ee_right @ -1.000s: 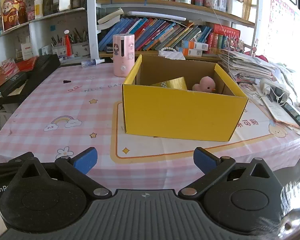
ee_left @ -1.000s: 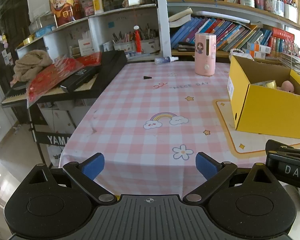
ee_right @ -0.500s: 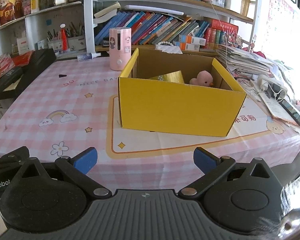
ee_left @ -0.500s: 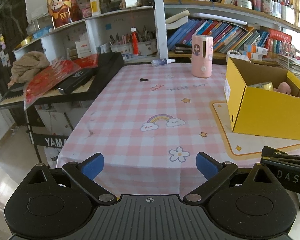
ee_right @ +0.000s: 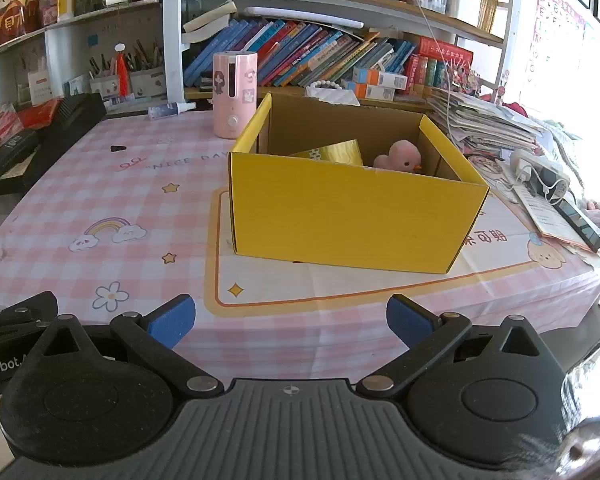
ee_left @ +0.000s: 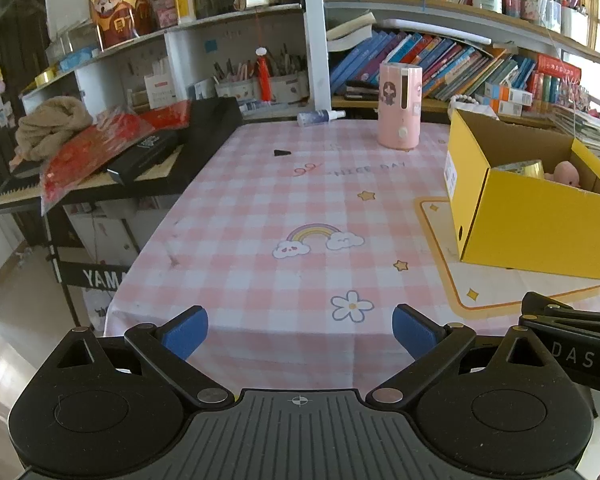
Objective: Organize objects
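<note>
Both your grippers, left and right, gape wide, empty; yellow box at twelve o'clock.

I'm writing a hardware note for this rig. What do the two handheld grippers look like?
Both look alike. The left gripper and right gripper each have a matte black ribbed body, two round black lobes with triangular cut-outs, silver pivot pins and black linkage arms ending in fingers with blue pads. A small white crosshair marks each body's centre. White lettering shows on their sides. No cables or sleeves are visible.
</note>
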Action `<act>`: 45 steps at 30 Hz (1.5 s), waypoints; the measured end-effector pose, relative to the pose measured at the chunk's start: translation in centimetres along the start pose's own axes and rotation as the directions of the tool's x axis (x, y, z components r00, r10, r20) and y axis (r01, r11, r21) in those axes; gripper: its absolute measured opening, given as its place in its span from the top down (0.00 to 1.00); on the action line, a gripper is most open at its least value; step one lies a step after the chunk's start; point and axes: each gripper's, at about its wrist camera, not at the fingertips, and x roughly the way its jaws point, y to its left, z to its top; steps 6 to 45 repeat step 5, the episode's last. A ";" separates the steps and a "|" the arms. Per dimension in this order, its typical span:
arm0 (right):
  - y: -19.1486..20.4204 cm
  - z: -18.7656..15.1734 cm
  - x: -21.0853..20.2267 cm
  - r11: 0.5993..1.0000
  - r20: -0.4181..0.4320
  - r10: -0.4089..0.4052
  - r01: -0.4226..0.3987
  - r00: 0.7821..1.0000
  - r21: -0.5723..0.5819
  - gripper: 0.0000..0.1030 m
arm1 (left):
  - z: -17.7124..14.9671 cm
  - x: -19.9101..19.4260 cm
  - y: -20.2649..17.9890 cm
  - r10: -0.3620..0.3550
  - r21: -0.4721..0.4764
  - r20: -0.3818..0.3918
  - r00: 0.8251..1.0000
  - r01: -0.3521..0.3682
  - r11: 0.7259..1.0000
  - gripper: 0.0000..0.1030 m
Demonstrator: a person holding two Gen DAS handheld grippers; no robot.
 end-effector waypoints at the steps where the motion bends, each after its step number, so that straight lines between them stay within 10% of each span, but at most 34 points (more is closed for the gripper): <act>1: 0.0 0.0 0.1 1.000 -0.001 0.000 0.000 1.000 0.000 0.00 | 0.0 0.0 0.0 -0.001 0.000 -0.001 1.000 0.001 1.000 0.03; 45: 0.0 0.0 0.2 1.000 -0.004 -0.001 0.001 1.000 -0.001 0.00 | 0.2 0.2 -0.1 0.000 0.001 -0.004 1.000 0.000 1.000 0.03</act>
